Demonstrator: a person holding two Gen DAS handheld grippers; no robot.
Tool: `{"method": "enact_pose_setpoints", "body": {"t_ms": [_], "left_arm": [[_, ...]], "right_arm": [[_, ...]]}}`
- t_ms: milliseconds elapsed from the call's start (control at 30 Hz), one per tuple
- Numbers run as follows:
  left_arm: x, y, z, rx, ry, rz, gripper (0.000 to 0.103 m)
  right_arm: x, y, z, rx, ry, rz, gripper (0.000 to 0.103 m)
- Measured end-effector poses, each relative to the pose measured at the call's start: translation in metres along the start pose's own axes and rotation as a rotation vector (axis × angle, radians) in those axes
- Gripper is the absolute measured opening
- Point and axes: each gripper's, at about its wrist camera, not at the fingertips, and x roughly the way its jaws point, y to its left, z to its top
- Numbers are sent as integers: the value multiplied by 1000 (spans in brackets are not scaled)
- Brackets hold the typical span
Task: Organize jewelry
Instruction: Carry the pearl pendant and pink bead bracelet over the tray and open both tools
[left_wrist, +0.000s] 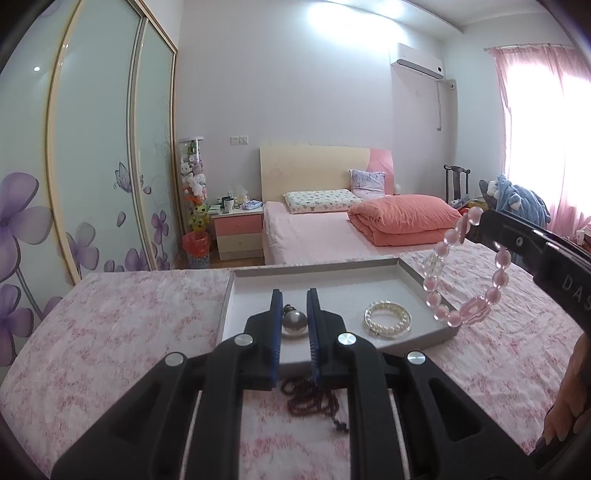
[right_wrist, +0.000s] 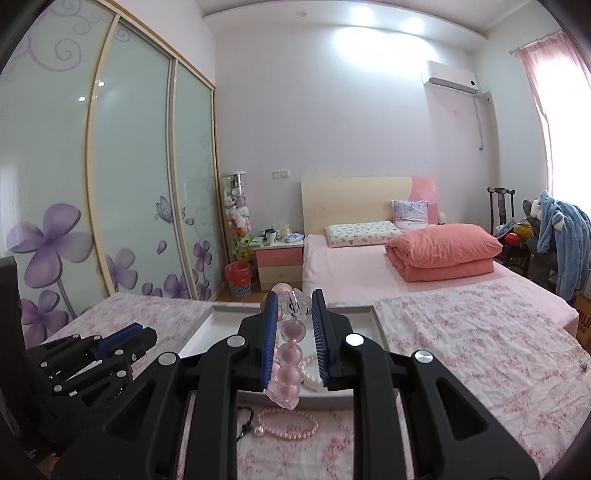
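My left gripper (left_wrist: 294, 295) is shut on a silver ball pendant (left_wrist: 294, 324) above the near part of a white tray (left_wrist: 332, 265) with a grey rim. A white pearl bracelet (left_wrist: 388, 317) lies inside the tray. My right gripper (right_wrist: 293, 299) is shut on a pink bead bracelet (right_wrist: 287, 363), which hangs in a loop (left_wrist: 476, 273) over the tray's right corner. In the right wrist view the left gripper (right_wrist: 144, 338) sits low at the left. On the cloth near the tray lie dark red beads (left_wrist: 314, 400) and a pink pearl bracelet (right_wrist: 288, 424).
The table wears a pink flowered cloth (left_wrist: 122, 332). A black cord with a pearl (right_wrist: 255, 424) lies beside the pink pearl bracelet. Behind the table stand a bed (left_wrist: 332, 229), a nightstand (left_wrist: 238, 232) and a wardrobe (left_wrist: 92, 166). A hand (left_wrist: 569, 406) shows at the right edge.
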Motion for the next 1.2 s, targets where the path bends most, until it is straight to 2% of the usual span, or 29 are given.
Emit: {"method": "enact_pose_setpoints", "body": {"t_ms": [200,367,567,800,967,1000,1100,1200], "left_arm": [[23,4,11,-8,0,7,14],[53,5,13,-15,41,-12,14],[94,8,6,-27,111,-39,14],[137,7,-4,-22,189,-67,14],[157,10,-13,-32,242,-74,15],[159,10,-15,-35,250,-74,16],[162,15,-14,-45,254,-68,20],[159,22,-10,-57,241,-50,21]], "right_arm": [[24,-6,1,17,23,-20,20],[49,-9,-5,23,69,-27,20],[87,-8,-15,45,159,-4,20],[136,-19,-32,126,310,48,20],[146,-26,-42,132,371,36,20],[145,-26,-43,131,367,29,21],[139,-28,-40,124,346,14,40],[135,-28,-35,120,329,5,40]]}}
